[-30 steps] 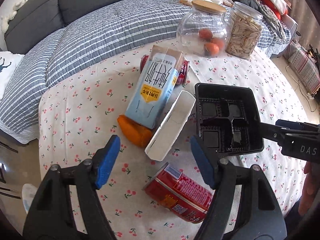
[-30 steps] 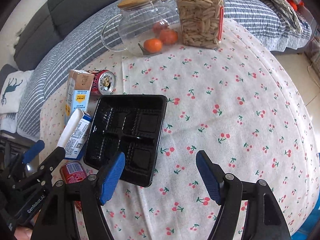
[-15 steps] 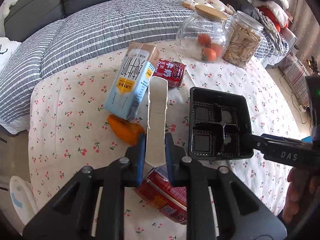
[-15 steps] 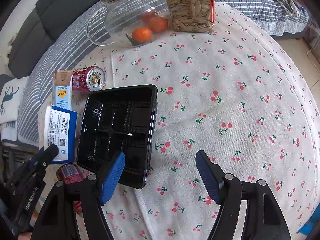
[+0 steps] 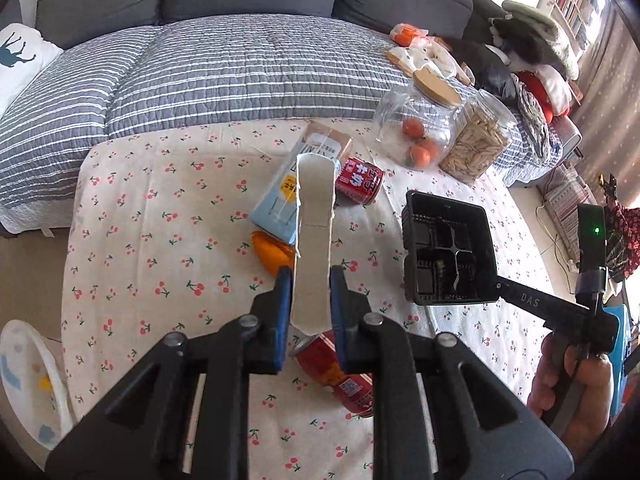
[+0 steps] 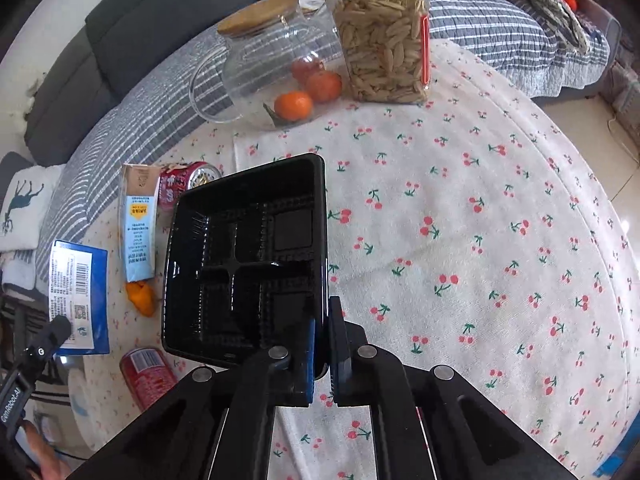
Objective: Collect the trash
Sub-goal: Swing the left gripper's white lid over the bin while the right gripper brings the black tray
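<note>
Pinching opened carton (image 5: pixel 314 236) in left gripper (image 5: pixel 307 304); right gripper (image 6: pixel 322 354) clamps tray (image 6: pixel 248 256) rim, apparently lifted.

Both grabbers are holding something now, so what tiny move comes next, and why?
Probably drop the white-and-blue box, clamped in the left gripper, into the black tray held at its rim by the right gripper. Both are lifted; cans and a milk carton remain.

Bright daylight fills both views, strongest from the far right in the left wrist view, where the window area (image 5: pixel 600 20) is washed out. The black tray (image 6: pixel 248 256) shows glossy reflections. Fisheye bending curves the tabletop (image 6: pixel 480 220) edges, and dark vignetting rings each frame's corners.
</note>
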Demonstrator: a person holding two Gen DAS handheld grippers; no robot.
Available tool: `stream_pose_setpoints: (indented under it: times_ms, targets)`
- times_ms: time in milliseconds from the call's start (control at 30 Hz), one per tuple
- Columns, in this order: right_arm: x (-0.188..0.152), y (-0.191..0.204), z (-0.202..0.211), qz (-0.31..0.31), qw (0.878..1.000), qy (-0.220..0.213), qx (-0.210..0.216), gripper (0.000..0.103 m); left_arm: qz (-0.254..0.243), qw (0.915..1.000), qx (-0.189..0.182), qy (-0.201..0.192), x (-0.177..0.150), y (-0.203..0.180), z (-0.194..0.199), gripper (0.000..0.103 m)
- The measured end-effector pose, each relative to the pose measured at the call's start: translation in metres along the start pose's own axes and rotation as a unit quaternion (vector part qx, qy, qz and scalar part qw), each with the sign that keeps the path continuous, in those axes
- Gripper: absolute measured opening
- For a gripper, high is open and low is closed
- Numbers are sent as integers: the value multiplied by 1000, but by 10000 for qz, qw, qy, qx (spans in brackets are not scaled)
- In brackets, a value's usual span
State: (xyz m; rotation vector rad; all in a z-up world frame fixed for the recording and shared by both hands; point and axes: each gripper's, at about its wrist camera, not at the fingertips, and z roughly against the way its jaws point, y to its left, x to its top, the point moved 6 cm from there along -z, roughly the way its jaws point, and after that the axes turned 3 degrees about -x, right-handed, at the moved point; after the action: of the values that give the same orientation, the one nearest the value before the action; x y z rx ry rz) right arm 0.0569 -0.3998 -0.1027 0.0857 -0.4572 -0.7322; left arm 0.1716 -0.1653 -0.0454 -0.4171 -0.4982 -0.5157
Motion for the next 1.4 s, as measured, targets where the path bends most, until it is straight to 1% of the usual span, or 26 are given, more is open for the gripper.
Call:
stream_pose_setpoints:
  times_ms: [100,167,267,400,467,600,733,833,967,1033,1100,1167,1267,1400]
  targets:
    - [3,0,0,-62,9999,11,160,6,170,9999,-31,-7,0,13,7,20]
    - [5,5,7,59,9996,-139,240,6,251,9997,-4,-46,0,21,12,20]
    - [5,12,15,247,9988,-346,227,6,360,9993,51,-70,-2,36,19,20]
    - [5,14,12,233,9989,-335,222,6,488,9986,200,-43,-9,58,28,20]
    - [5,17,15,257,9985,-407,257,6,587,9979,266,-16,-13,72,32,20]
    - [2,33,24,502,9961,-645,332,6,875,9954,388,29,-27,103,45,20]
    - [-8,53,23,735,9947,-637,341,6,1090,9923,586,-20,-38,135,64,20]
    - [-15,69,25,916,9925,-705,394,6,1341,9890,616,-98,-46,162,83,20]
    - [-26,95,41,1252,9860,-947,558,6,1752,9811,784,-234,-62,208,113,20]
    - [-34,112,49,1454,9816,-1054,643,6,2027,9751,846,-294,-73,234,127,20]
    - [-46,130,54,1635,9774,-1071,802,6,2311,9683,888,-318,-86,257,139,20]
    - [-59,153,57,1882,9721,-1092,875,6,2535,9623,942,-302,-98,275,147,20]
    - [-79,190,54,2266,9638,-1086,887,6,2730,9566,991,-241,-114,292,152,20]
    - [-116,245,46,2861,9481,-1033,931,6,2804,9547,988,-99,-131,299,152,20]
